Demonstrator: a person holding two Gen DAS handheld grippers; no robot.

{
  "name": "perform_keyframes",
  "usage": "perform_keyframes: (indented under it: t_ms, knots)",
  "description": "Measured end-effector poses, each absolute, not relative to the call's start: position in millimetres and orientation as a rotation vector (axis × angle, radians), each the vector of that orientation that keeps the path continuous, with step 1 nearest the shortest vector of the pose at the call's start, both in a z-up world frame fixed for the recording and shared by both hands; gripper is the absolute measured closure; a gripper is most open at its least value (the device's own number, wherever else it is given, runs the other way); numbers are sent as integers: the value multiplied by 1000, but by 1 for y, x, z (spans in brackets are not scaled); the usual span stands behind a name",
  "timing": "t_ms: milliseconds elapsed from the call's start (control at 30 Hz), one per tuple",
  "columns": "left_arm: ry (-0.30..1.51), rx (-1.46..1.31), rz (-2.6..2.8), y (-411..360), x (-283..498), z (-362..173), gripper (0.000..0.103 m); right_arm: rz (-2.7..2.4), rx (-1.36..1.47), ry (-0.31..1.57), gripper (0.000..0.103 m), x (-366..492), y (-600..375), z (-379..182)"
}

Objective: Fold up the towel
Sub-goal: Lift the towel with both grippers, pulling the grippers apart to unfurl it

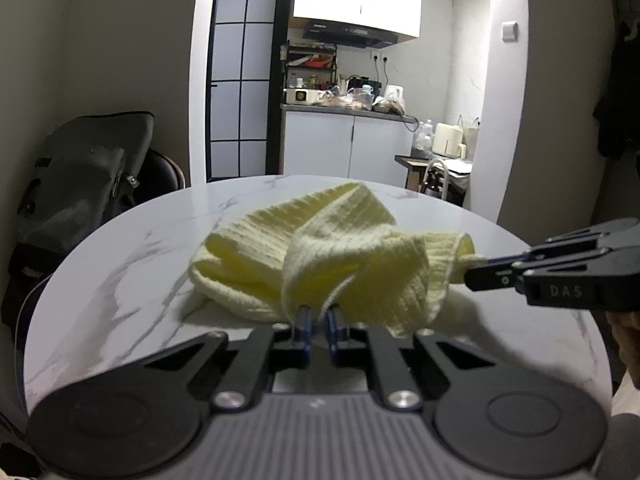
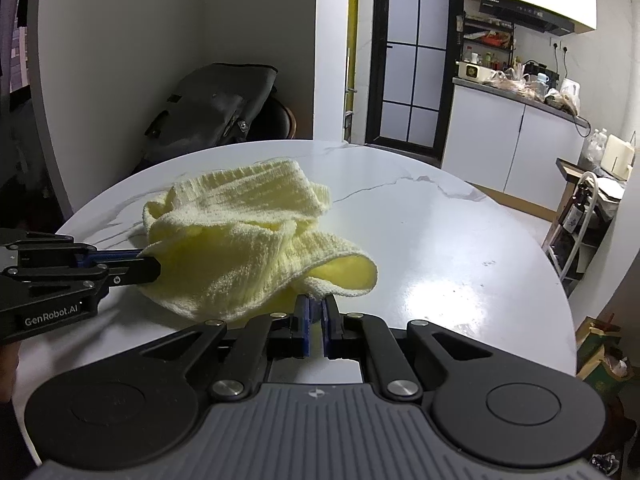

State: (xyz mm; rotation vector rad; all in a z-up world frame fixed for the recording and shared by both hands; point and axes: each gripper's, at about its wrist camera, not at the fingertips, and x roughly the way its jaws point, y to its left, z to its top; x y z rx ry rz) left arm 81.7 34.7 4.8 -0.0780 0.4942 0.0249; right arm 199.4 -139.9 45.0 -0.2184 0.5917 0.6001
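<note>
Towel [image 1: 320, 256]: we count one, yellow, bunched on the marble table [image 1: 120, 272]. Two grippers: left gripper [image 1: 318, 322] pinches its near edge, right gripper [image 2: 316, 312] pinches another corner.

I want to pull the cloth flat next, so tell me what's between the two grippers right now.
Only the towel. The left gripper and right gripper each pinch part of its edge, and the bunched cloth spans the gap above the table, clearest in the right wrist view.

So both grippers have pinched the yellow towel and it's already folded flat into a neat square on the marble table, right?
Not folded: the yellow towel lies crumpled and bunched on the marble table, as the right wrist view shows. The left gripper and right gripper do each pinch it.
</note>
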Motion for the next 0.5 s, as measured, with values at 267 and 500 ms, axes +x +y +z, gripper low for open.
perform_keyframes:
  t_ms: [267,500]
  knots:
    - [472,-113,28,48,75,29,96,568,-191,582,96,179,-152,62]
    - [482,-135,58,64,74,45,96,531,-164,556,97,172,-176,83]
